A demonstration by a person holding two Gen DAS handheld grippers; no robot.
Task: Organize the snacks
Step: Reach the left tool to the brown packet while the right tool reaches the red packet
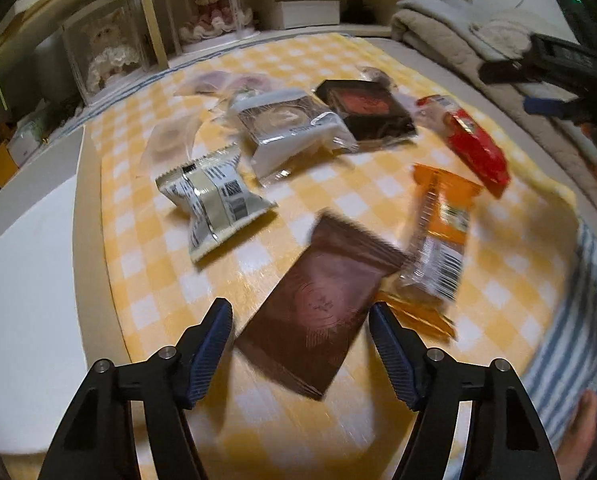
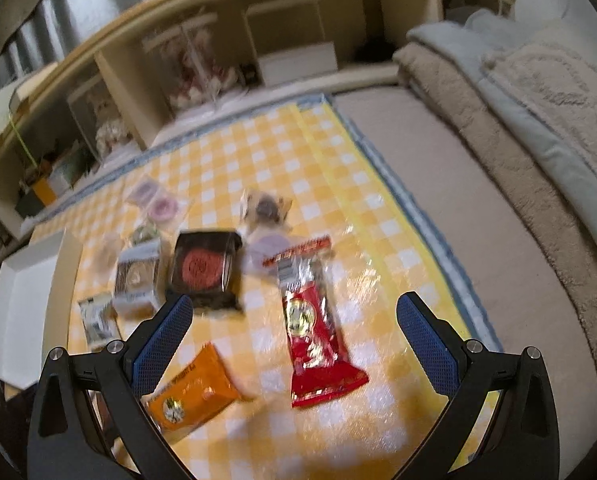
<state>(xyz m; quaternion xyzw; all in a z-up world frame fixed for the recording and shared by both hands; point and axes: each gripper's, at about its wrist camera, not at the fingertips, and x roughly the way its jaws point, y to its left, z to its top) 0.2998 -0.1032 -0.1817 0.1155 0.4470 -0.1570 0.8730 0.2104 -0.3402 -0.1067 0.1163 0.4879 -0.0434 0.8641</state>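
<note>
Brown packet lies flat, long axis slanting toward upper right.

Left gripper: black angular linkage arms, round silver pivot screws set at joints; fingers faced with dark blue ribbed pads. Right gripper: same black frame, silver screws, triangular cut-outs seen in outer arms; fingers covered with brighter blue pads, fine dotted texture. No cables or markings seen.
</note>
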